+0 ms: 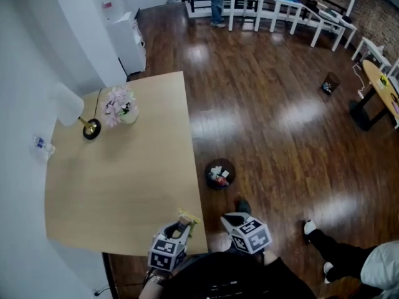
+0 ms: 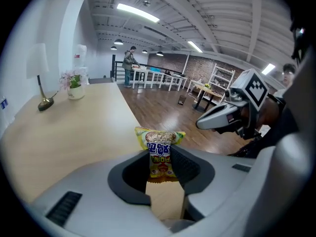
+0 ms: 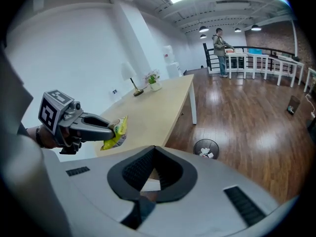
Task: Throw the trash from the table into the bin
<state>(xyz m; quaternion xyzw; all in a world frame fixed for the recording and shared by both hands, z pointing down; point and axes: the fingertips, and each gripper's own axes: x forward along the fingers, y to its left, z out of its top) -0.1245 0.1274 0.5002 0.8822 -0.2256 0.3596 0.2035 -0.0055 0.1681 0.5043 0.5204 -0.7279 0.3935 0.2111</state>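
My left gripper (image 1: 182, 224) hovers over the near right corner of the light wooden table (image 1: 112, 185), shut on a yellow snack packet (image 1: 187, 217). In the left gripper view the packet (image 2: 159, 152) stands upright between the pads of the left gripper (image 2: 160, 161). From the right gripper view the left gripper (image 3: 112, 128) and its packet (image 3: 116, 135) show at the left. My right gripper (image 1: 236, 219) is just off the table's edge above the floor; its jaws meet at the tips with nothing in them (image 3: 154, 149). The round black bin (image 1: 219, 174) stands on the floor beside the table, with trash inside.
At the table's far end are a lamp (image 1: 91, 128), a pot of pink flowers (image 1: 120, 107) and a small bottle (image 1: 41, 144). A person's legs (image 1: 333, 249) stand at the lower right. White tables (image 1: 283, 8) and another person are far back.
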